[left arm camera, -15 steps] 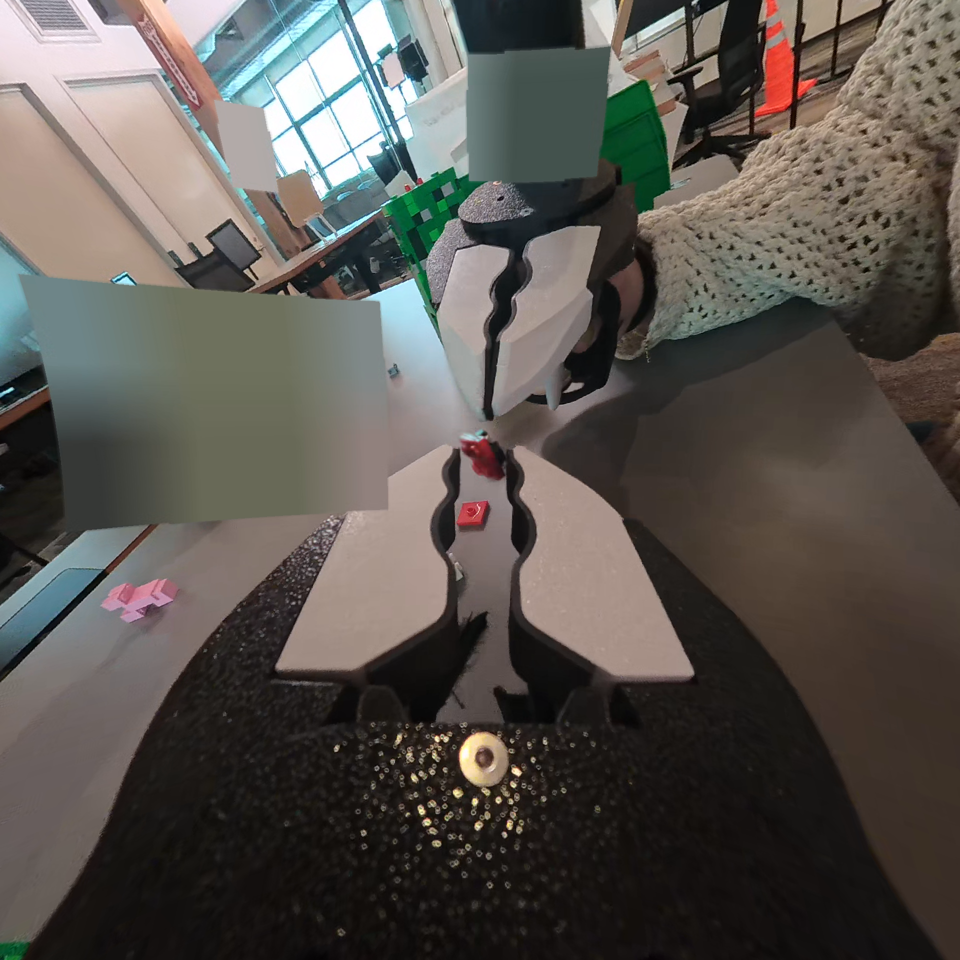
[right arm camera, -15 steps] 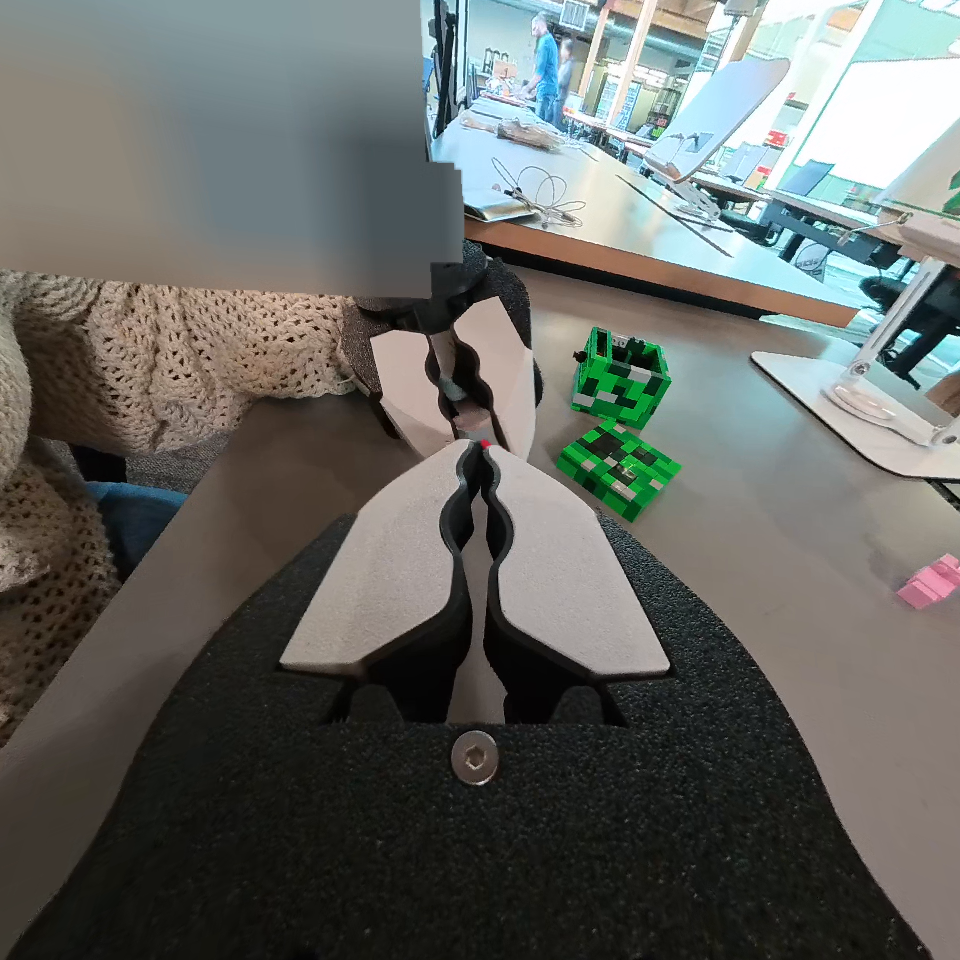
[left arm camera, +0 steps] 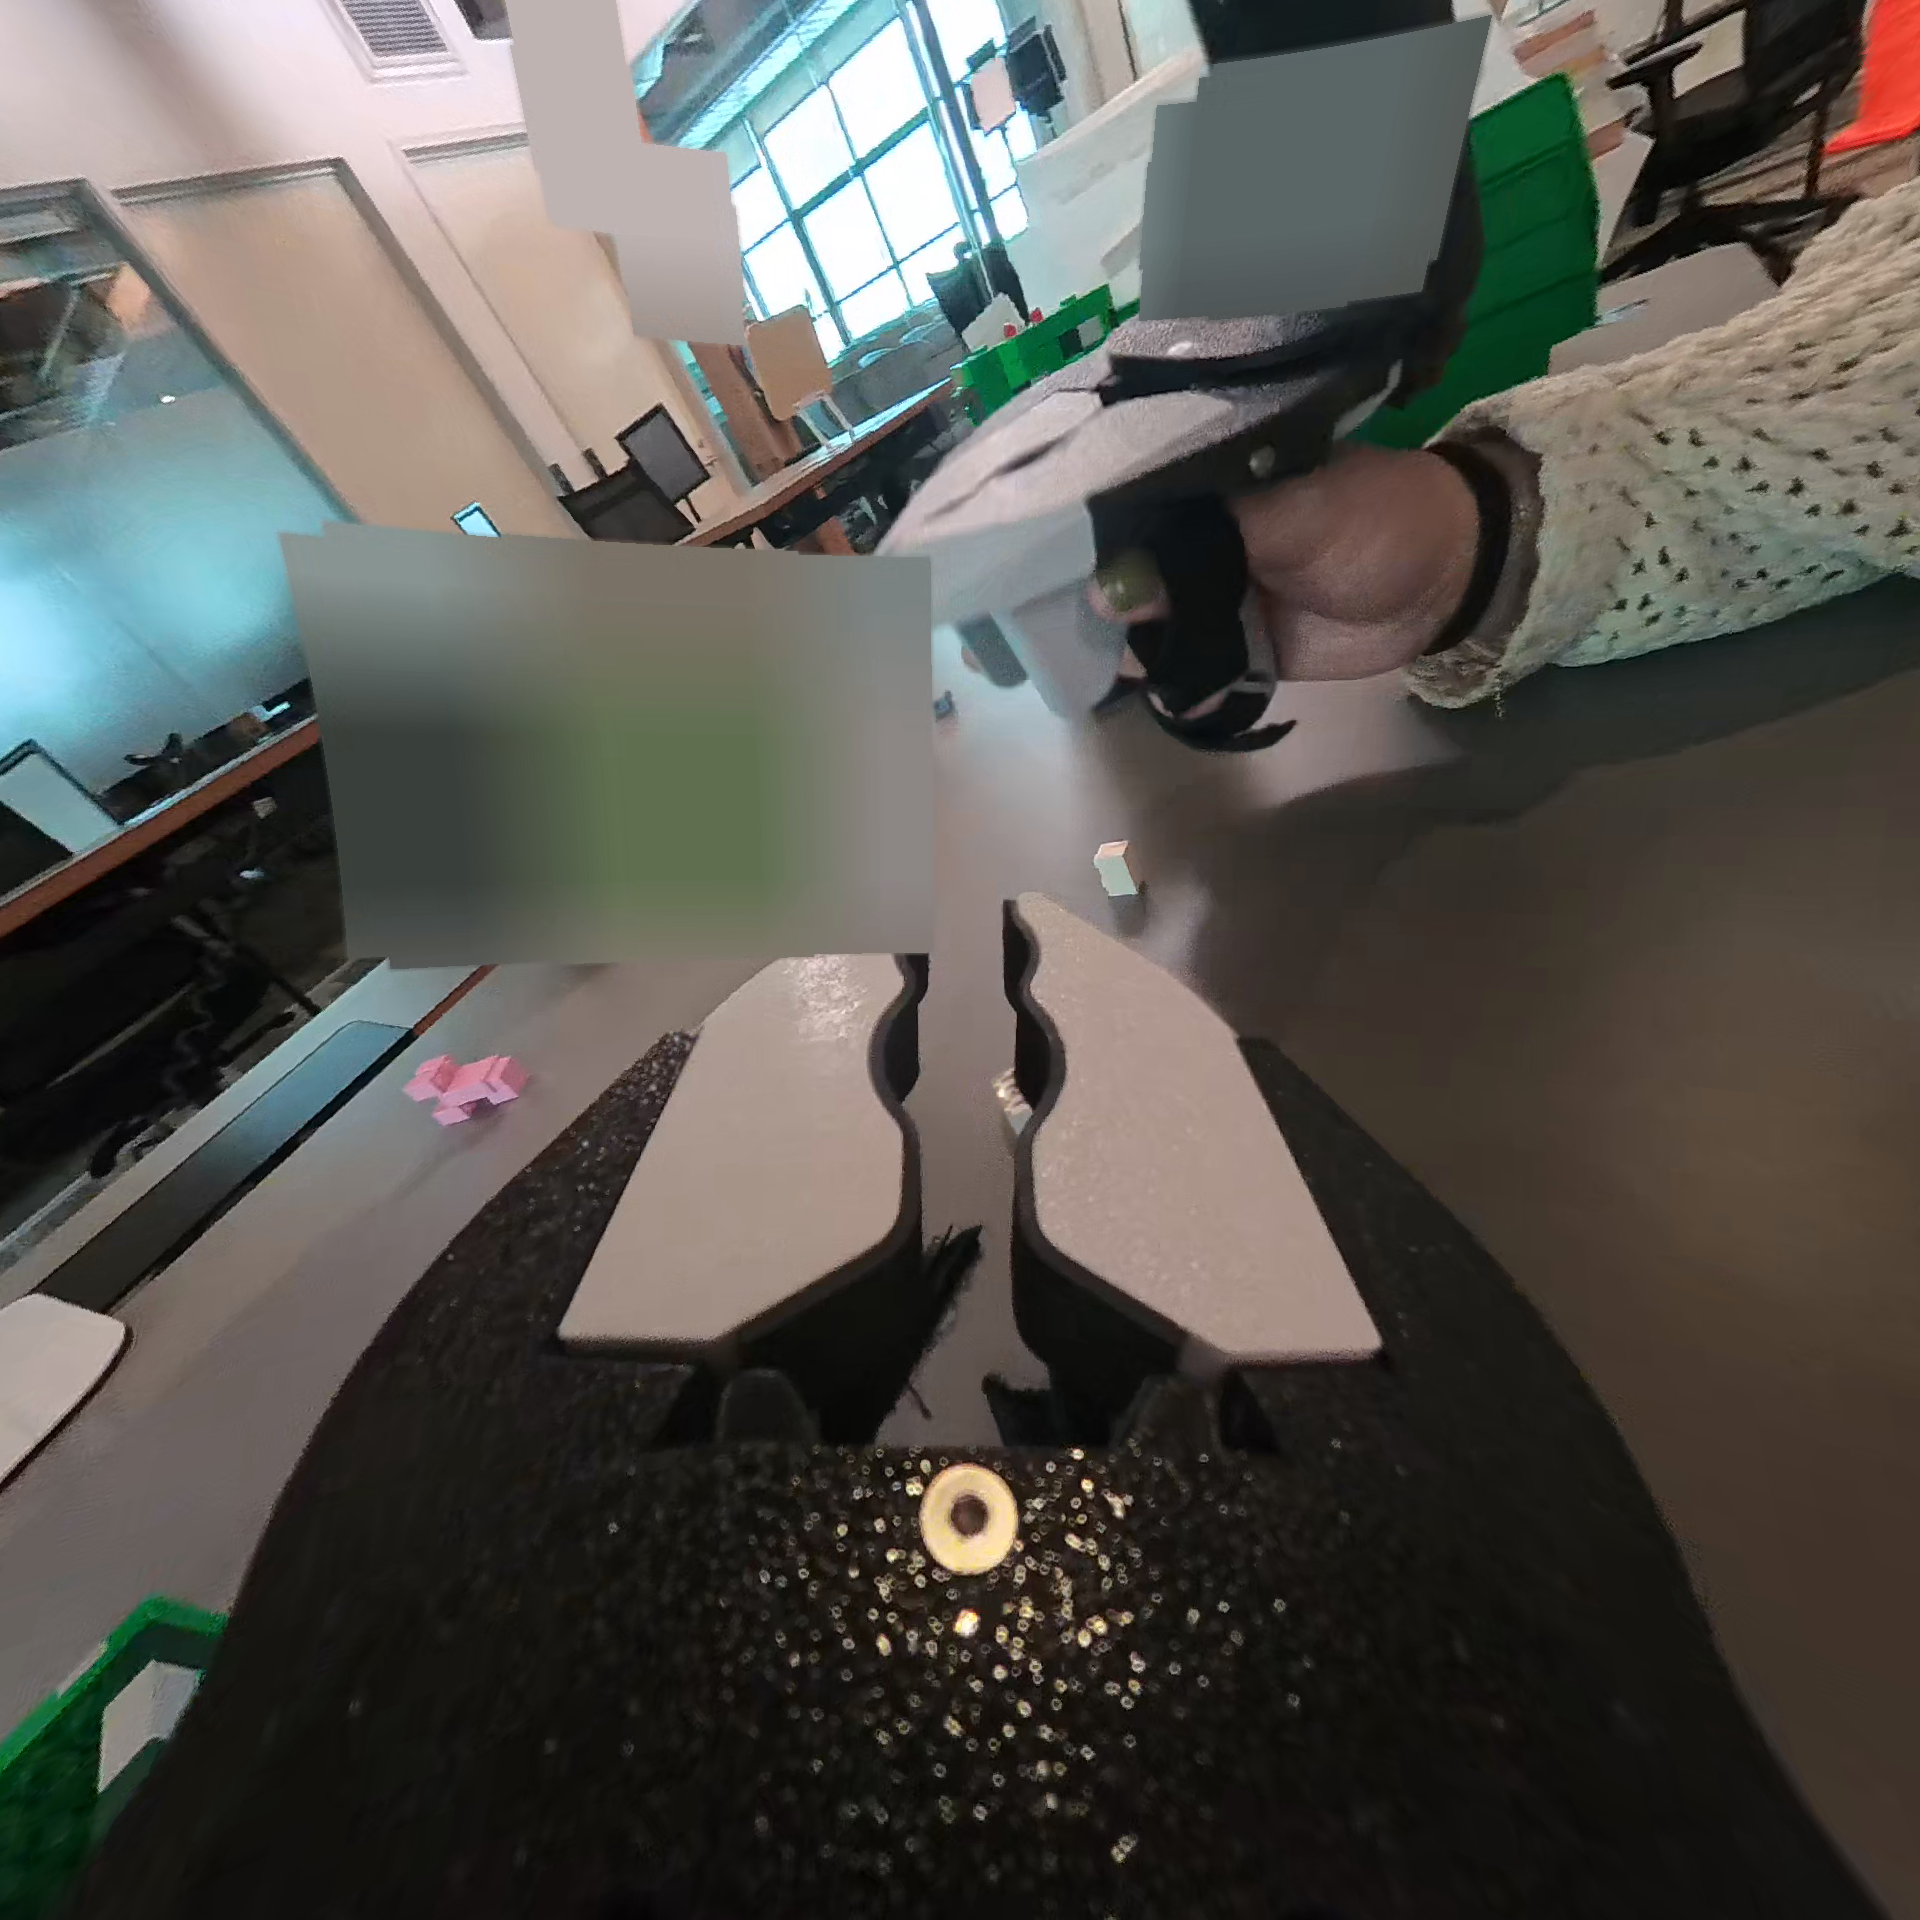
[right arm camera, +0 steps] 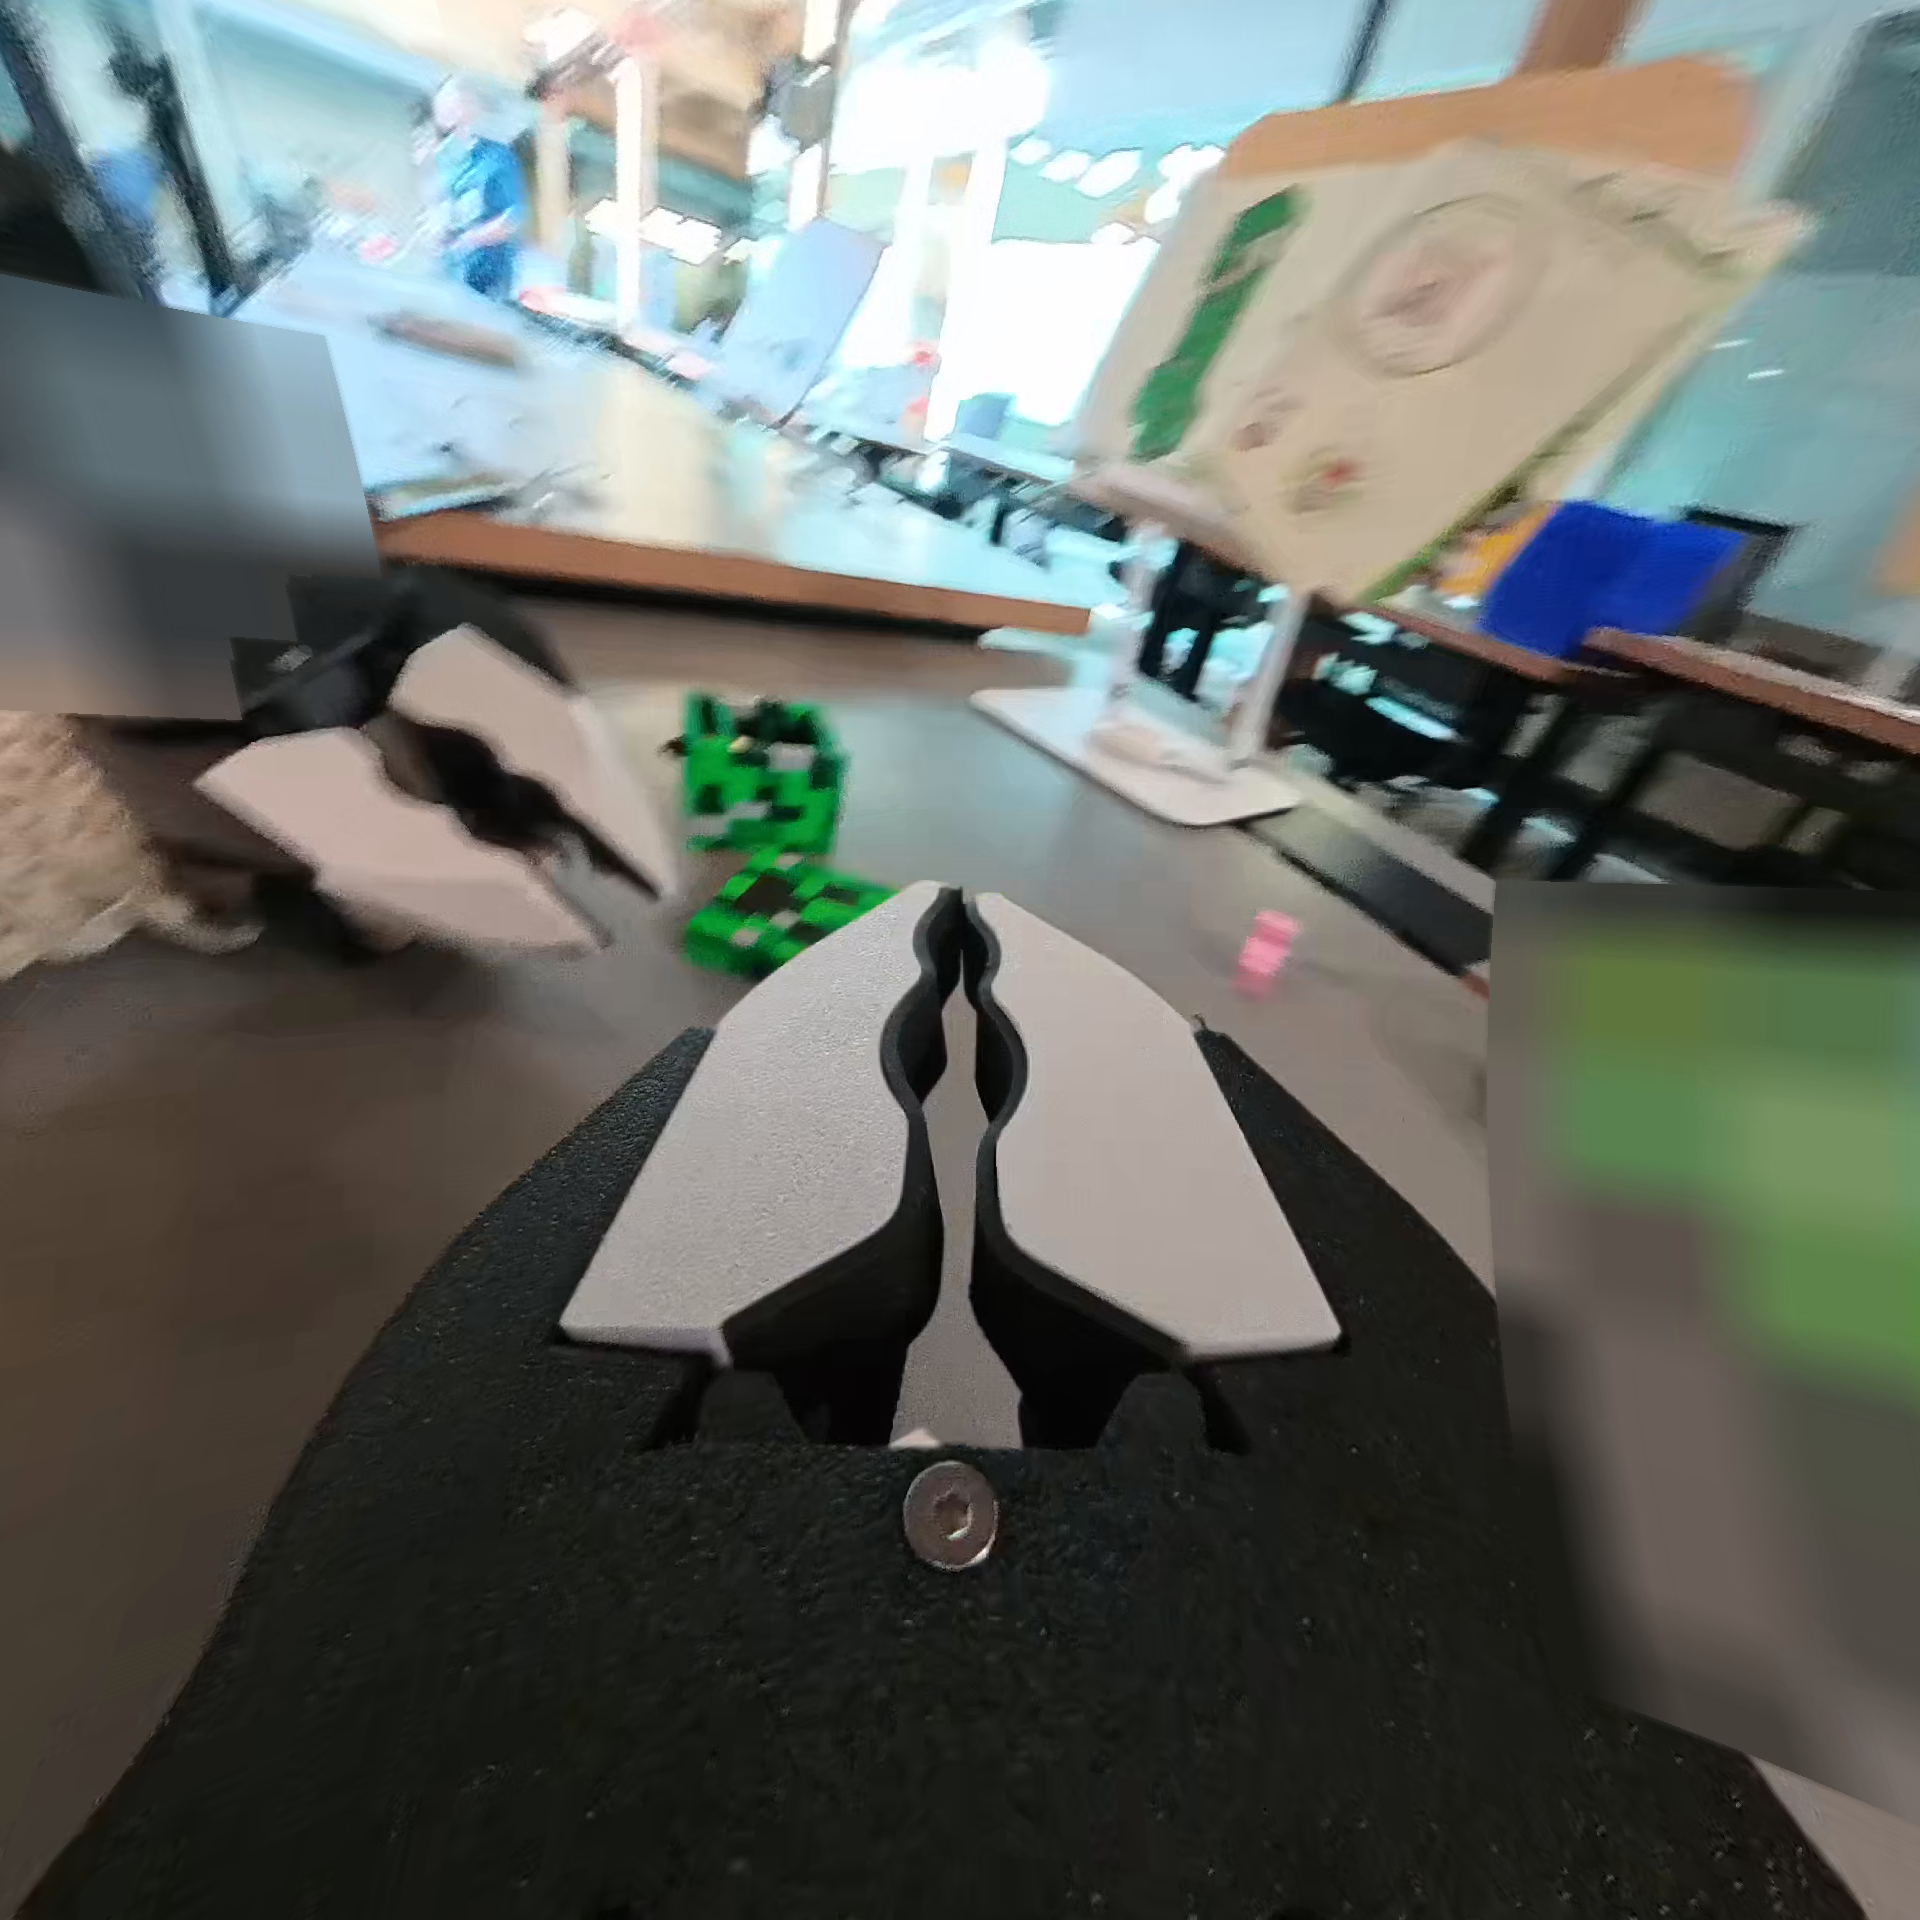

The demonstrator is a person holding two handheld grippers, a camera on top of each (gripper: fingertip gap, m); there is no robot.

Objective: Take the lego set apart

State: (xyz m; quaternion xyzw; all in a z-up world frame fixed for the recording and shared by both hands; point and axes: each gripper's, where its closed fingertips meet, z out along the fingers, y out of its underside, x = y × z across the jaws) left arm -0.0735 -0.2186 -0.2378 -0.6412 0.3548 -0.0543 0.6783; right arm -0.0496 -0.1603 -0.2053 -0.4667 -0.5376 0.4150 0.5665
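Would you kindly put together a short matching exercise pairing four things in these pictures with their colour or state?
Things
1. left gripper
2. right gripper
3. small loose brick beyond the left gripper
4. brick cluster near the table edge

Colour or state
A. pink
B. jaws apart, nothing between them
C. white, lying alone on the table
D. jaws closed together at the tips

Pairs: 1-B, 2-D, 3-C, 4-A
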